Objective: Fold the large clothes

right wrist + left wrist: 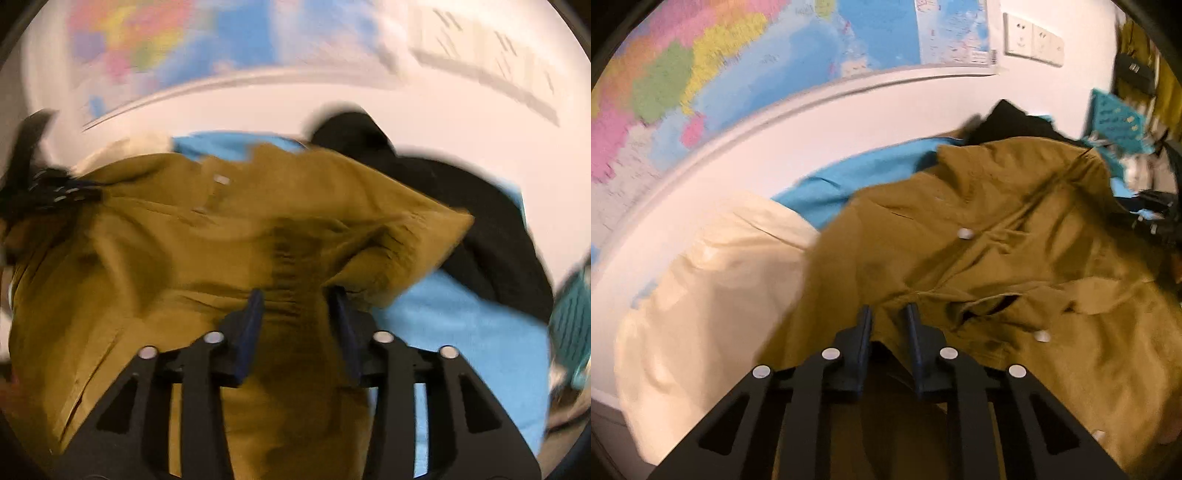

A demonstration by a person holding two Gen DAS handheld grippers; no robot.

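Both sets of jaws, left gripper and right gripper, pinched bunched shirt fabric. Sheet lay free at three o'clock; pillow at nine.

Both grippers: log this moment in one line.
left gripper: shut on mustard jacket | right gripper: shut on mustard jacket | fold: unfinished

Mustard jacket — matt woven cloth, creased; wall map — glossy paper.
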